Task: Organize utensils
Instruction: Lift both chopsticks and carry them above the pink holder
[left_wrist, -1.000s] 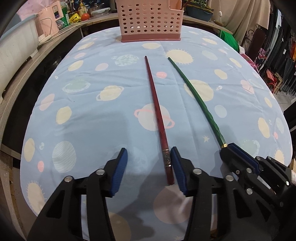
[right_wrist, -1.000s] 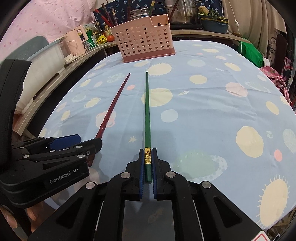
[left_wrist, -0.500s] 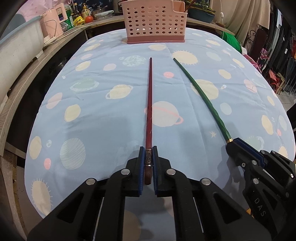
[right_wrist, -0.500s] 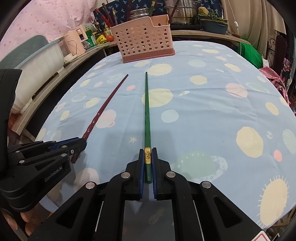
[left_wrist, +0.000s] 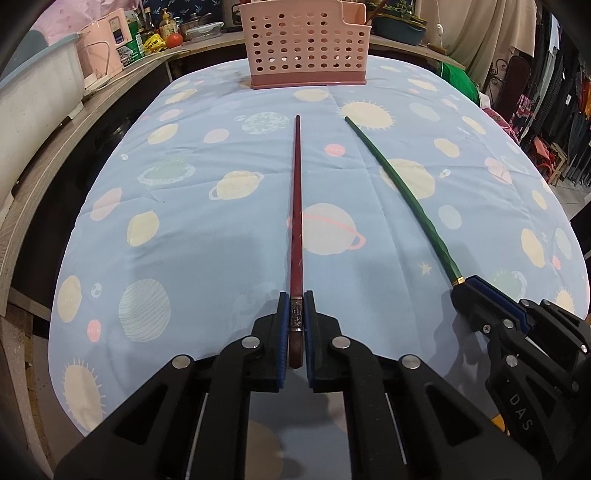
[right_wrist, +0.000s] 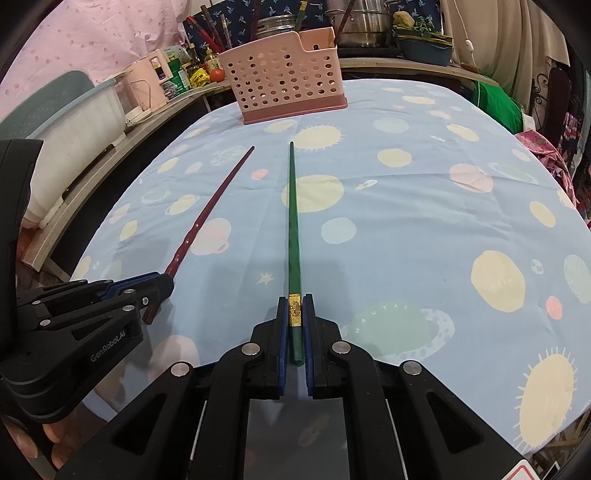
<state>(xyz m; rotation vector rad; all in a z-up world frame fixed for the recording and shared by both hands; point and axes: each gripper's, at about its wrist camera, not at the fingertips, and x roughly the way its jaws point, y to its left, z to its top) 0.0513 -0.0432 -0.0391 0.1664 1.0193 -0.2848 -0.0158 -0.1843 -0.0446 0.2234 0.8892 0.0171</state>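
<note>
I have both tongs clenched: my left gripper (left_wrist: 295, 325) is clamped on the butt end of the long dark-red lacquered chopstick (left_wrist: 296, 206), and my right gripper (right_wrist: 295, 325) on the gold-banded butt of the long green chopstick (right_wrist: 293, 221). Each stick runs straight out from its jaws, long axis pointing away from me across the pale-blue planet-print tablecloth (left_wrist: 207, 229) toward the perforated pink plastic utensil basket (left_wrist: 308, 48) at the far edge. The basket sits dead ahead of the left stick, so I judge that hand has the straighter run. Both tips stop well short of it. I cannot see into the basket's compartments, and whether the tips touch the cloth is hard to tell.
</note>
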